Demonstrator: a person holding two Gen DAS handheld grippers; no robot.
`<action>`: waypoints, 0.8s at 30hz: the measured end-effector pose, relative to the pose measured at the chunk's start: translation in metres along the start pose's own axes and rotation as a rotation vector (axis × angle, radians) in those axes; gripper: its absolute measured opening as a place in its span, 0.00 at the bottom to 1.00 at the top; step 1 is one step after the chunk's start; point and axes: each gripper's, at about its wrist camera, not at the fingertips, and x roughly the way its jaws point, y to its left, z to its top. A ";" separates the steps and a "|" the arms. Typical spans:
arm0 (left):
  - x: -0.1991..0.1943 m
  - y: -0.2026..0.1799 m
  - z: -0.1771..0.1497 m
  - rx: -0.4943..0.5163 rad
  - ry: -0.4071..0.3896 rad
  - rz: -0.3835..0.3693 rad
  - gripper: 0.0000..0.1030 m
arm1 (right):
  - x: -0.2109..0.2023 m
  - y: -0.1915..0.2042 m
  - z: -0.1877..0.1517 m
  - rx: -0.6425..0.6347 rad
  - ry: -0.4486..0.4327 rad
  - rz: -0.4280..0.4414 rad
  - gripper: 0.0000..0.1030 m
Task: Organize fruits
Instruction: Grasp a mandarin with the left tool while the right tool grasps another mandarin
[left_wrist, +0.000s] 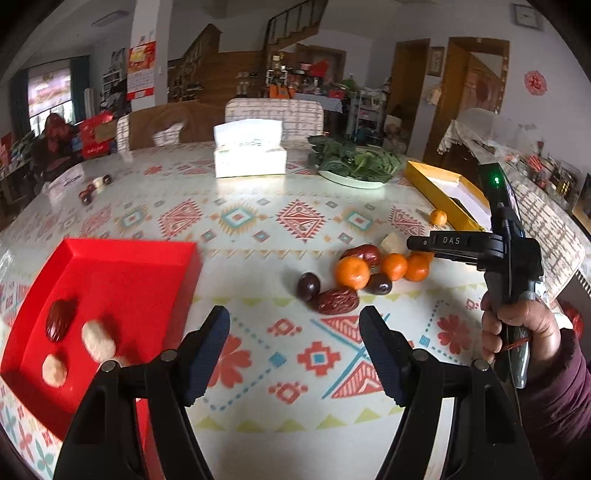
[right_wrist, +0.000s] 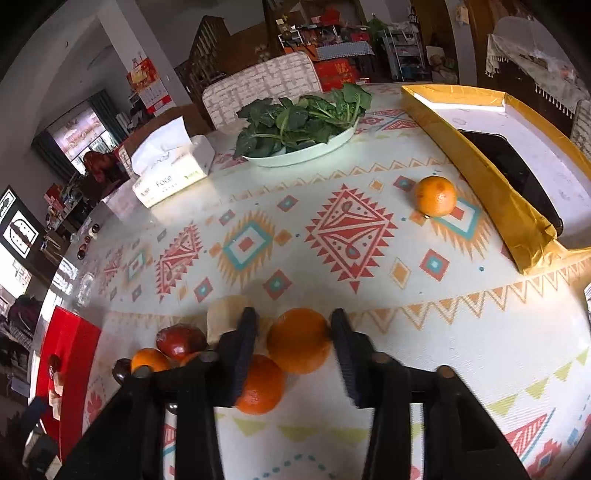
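Observation:
A pile of fruit lies mid-table: tangerines (left_wrist: 352, 272), red dates (left_wrist: 337, 301) and dark round fruits (left_wrist: 308, 286). A red tray (left_wrist: 122, 273) at the left holds one red date (left_wrist: 60, 319) and two pale pieces (left_wrist: 98, 340). My left gripper (left_wrist: 294, 350) is open and empty, low over the cloth between tray and pile. My right gripper (right_wrist: 293, 354) is open, its fingers on either side of a tangerine (right_wrist: 299, 340); another tangerine (right_wrist: 260, 386) lies by its left finger (right_wrist: 242, 354). In the left wrist view the right gripper's tip is hidden behind its body (left_wrist: 436, 243) over the pile. A lone tangerine (right_wrist: 435, 195) lies near a yellow box (right_wrist: 480, 166).
A plate of green leaves (right_wrist: 303, 125) and a tissue box (left_wrist: 250, 153) stand at the back of the patterned tablecloth (left_wrist: 258, 221). The yellow box holds a black object (right_wrist: 517, 173). A few small fruits (left_wrist: 94, 188) lie far left. Chairs stand behind the table.

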 end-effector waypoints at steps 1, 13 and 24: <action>0.003 -0.004 0.001 0.011 0.005 0.000 0.70 | 0.001 -0.003 0.000 0.009 0.000 0.014 0.37; 0.076 -0.043 0.032 0.102 0.114 -0.091 0.62 | -0.013 -0.018 -0.005 0.058 -0.021 0.065 0.36; 0.118 -0.054 0.041 0.134 0.161 -0.092 0.42 | -0.018 -0.020 -0.002 0.075 -0.034 0.097 0.36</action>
